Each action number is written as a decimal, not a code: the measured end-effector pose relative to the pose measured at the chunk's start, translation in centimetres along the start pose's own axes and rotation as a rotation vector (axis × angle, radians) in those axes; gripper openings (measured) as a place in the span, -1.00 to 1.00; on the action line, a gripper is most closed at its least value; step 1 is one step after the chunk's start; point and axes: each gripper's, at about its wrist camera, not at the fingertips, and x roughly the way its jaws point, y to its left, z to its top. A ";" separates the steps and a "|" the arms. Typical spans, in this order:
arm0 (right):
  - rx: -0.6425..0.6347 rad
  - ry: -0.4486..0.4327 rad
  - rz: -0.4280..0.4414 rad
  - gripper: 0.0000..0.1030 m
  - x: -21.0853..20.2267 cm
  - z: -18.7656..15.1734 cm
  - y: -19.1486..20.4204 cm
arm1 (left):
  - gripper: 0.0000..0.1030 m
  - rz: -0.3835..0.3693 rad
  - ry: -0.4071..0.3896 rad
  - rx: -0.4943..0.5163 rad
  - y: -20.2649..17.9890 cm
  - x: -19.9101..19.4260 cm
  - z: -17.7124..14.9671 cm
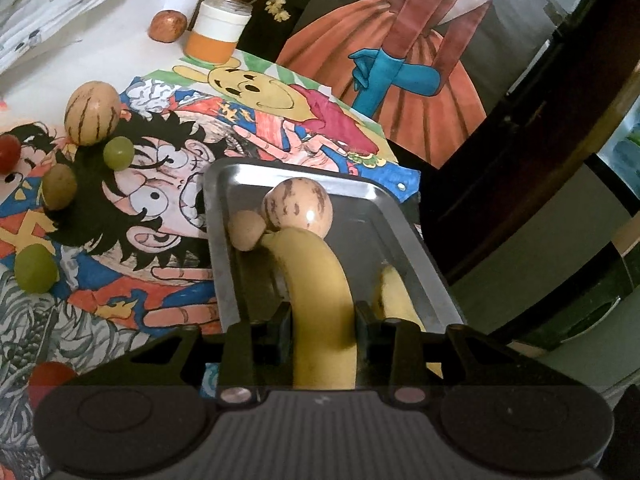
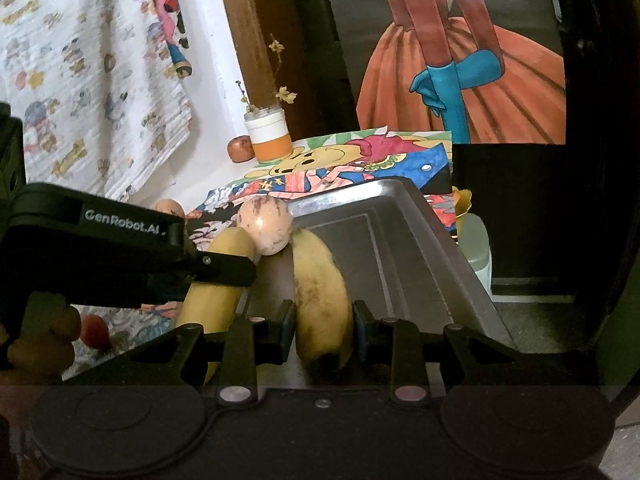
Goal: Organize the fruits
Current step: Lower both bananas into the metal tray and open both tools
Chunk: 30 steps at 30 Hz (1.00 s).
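A steel tray [image 1: 404, 216] holds a striped tan melon [image 1: 298, 210], a small tan fruit [image 1: 246, 230] and two bananas. My left gripper [image 1: 322, 320] is shut on a smooth yellow banana [image 1: 316, 280] over the tray's near end. My right gripper [image 2: 324, 328] is shut on a spotted banana [image 2: 320, 288] lying in the tray [image 2: 420, 248]. In the right wrist view the left gripper's black body [image 2: 120, 256] crosses in front of the smooth banana [image 2: 224, 264], beside the melon [image 2: 266, 226].
Loose fruit lies on the cartoon-print cloth left of the tray: a second striped melon [image 1: 92, 114], two green grapes [image 1: 119, 153] [image 1: 35, 269], a brown fruit [image 1: 59, 186], red tomatoes [image 1: 9, 152]. An orange-and-white jar [image 1: 218, 26] and a reddish fruit [image 1: 168, 26] stand at the back.
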 end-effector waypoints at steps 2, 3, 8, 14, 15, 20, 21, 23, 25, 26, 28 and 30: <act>-0.008 0.001 -0.003 -0.36 0.0 0.0 0.1 | -0.30 0.002 -0.003 -0.002 0.1 0.1 -0.1; -0.010 0.002 -0.003 -0.36 0.0 0.0 0.1 | -0.30 0.003 -0.004 -0.001 0.1 0.1 -0.1; -0.022 0.006 0.010 -0.33 -0.1 -0.1 0.4 | -0.29 0.006 -0.009 0.001 0.0 0.0 -0.3; -0.043 0.007 -0.005 -0.24 -0.3 -0.3 0.8 | -0.26 0.017 -0.018 -0.025 0.4 -0.3 -0.2; -0.045 0.008 -0.006 -0.23 -0.3 -0.3 0.8 | -0.26 0.017 -0.019 -0.027 0.5 -0.3 -0.2; -0.046 0.003 -0.015 -0.04 -0.8 -0.4 0.9 | -0.10 0.012 -0.023 -0.037 0.5 -0.8 -0.3; -0.046 0.000 -0.017 0.00 -1.0 -0.4 0.9 | -0.03 0.010 -0.026 -0.039 0.5 -0.9 -0.3; -0.048 -0.003 -0.017 0.08 -1.3 -0.3 1.0 | 0.02 0.004 -0.032 -0.043 0.5 -1.3 -0.3; -0.052 -0.010 -0.020 0.17 -1.7 -0.3 1.1 | 0.13 -0.002 -0.044 -0.047 0.5 -1.9 -0.4; -0.054 -0.013 -0.021 0.19 -1.9 -0.2 1.3 | 0.16 -0.003 -0.050 -0.051 0.5 -2.2 -0.4; -0.059 -0.024 -0.021 0.33 -2.4 -0.1 1.5 | 0.30 -0.006 -0.067 -0.055 0.3 -3.0 -0.4; -0.067 -0.036 -0.027 0.43 -2.9 0.1 1.8 | 0.47 -0.005 -0.086 -0.050 0.2 -3.8 -0.5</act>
